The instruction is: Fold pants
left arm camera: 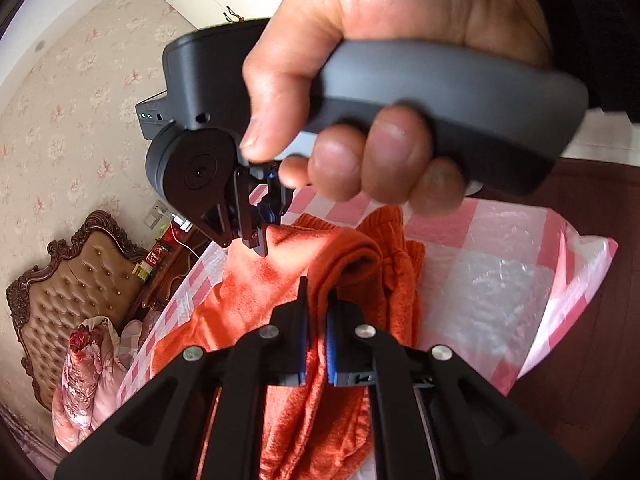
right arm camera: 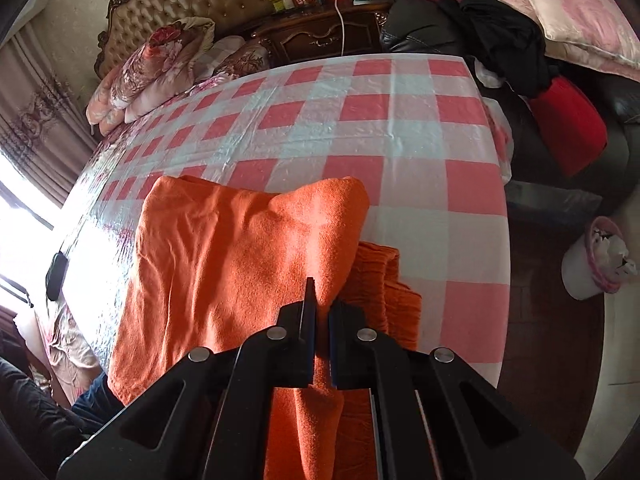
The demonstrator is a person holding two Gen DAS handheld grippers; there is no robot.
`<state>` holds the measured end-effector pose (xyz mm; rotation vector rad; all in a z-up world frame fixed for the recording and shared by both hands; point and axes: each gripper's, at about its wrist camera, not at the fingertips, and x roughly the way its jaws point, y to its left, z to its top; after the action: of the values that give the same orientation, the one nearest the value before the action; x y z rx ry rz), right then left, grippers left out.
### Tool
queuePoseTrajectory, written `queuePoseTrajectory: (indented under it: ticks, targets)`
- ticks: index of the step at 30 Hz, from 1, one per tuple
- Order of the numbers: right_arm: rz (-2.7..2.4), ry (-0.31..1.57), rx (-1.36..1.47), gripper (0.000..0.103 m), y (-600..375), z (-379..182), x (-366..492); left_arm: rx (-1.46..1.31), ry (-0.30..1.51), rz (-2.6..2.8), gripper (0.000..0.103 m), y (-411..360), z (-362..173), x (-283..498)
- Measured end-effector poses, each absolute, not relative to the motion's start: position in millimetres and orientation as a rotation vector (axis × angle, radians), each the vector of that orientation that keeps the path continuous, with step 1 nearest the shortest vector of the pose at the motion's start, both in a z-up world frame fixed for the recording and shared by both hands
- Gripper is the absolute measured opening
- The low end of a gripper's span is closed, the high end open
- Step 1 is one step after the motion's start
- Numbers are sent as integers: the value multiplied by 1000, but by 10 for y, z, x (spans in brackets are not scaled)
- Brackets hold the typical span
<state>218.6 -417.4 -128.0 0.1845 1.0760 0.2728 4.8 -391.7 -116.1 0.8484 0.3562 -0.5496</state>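
Left tongs [left arm camera: 318,300] were clamped on a bunched fold of the orange pants [left arm camera: 248,292], cloth pinched between the blue pads. Right tongs [right arm camera: 322,304] were likewise clamped on a pants [right arm camera: 224,248] edge; in the left wrist view they [left arm camera: 260,240] sat at 11 o'clock from the left tongs, biting the same garment, held by the right hand [left arm camera: 372,120]. Pants lay partly folded on the pink-checked surface [right arm camera: 360,112], ribbed part at 2 o'clock from the right tongs. Tufted headboard [right arm camera: 192,4] at 11 o'clock, white bin [right arm camera: 592,260] at 3 o'clock.
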Motion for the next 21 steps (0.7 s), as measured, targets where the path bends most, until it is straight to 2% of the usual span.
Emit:
queuePoseTrajectory:
  ticks: [1,2,3,5,6,7,8,9,13,17,18,19,21]
  targets:
    - [265,1071,189,6,-4184,-1273,2213,834,358,-562,8,-3939,-1172,56]
    - [243,1057,182,9,-4200,-1280,2228,820,365,-598,14,-3962,-1203,65]
    - [218,1047,164,16,-4205,-1287,2233,828,377,-629,17,-3984,-1256,68]
    - [167,1031,138,16,-4239,-1322,2226,820,390,-648,23,-3920,-1272,87]
    - [146,1018,133,20,-4264,-1326,2209,784,398,-677,28,-3842,-1222,87]
    - [82,986,105,38,-4296,-1302,2161,761,400,-704,44,-3769,-1171,71]
    - [24,963,78,46,-4329,-1277,2119,737,391,-727,58,-3647,-1088,50]
    - [-27,935,56,51,-4354,-1248,2058,703,384,-737,62,-3490,-990,30]
    - [-50,942,94,50,-4396,-1259,1789,339,604,-651,63,-2403,-563,412]
    - [-74,1005,163,50,-4411,-1441,1617,-161,949,-511,60,-1240,-747,1004]
    - [-73,1017,175,48,-4408,-1495,1601,-265,1034,-523,60,-1075,-893,1099]
    - [-71,1022,187,38,-4396,-1535,1583,-321,1093,-511,57,-957,-1008,1164]
    - [-53,1017,234,30,-4370,-1564,1530,-461,1194,-537,51,-806,-1222,1241]
